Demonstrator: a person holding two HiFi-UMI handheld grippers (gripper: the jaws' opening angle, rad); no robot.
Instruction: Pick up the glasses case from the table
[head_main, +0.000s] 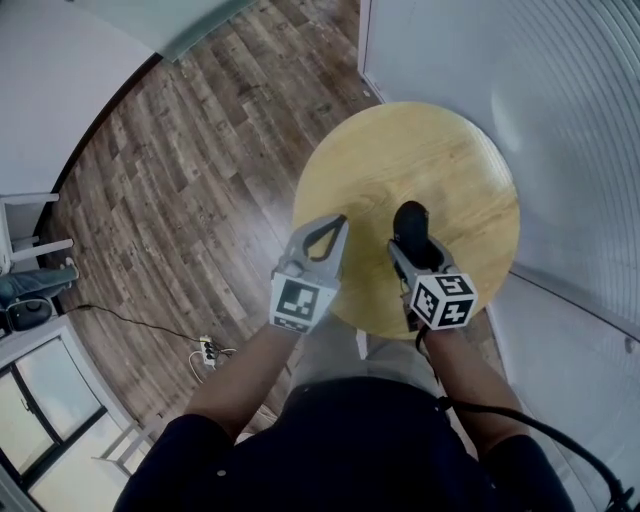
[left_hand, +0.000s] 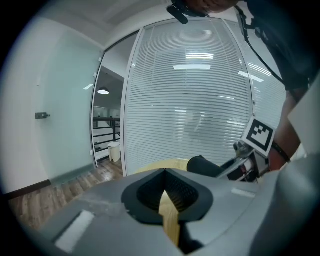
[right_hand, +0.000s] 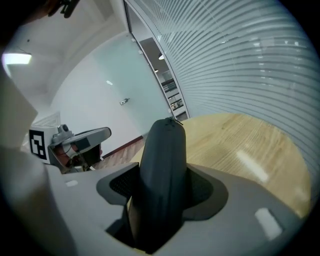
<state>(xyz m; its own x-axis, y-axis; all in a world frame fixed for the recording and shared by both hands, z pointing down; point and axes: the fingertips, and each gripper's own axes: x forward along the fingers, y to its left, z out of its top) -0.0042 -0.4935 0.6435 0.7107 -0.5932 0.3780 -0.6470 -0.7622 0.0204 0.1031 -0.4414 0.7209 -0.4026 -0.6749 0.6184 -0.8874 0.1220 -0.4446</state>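
Observation:
The glasses case (head_main: 411, 222) is dark, long and rounded. My right gripper (head_main: 414, 248) is shut on it over the near part of the round wooden table (head_main: 400, 150). In the right gripper view the case (right_hand: 162, 160) stands out past the jaws of my right gripper (right_hand: 162, 189), its far end above the table top (right_hand: 250, 150). My left gripper (head_main: 333, 226) hangs at the table's left edge, jaws closed together with nothing between them; the left gripper view shows the same for that gripper (left_hand: 164, 174). The case (left_hand: 202, 165) also shows there, to the right.
A wood-plank floor (head_main: 180, 150) lies left of the table, with a power strip and cable (head_main: 206, 350) on it. A glass wall with blinds (head_main: 560, 100) runs close along the table's right side. Pale furniture (head_main: 25, 240) stands at the far left.

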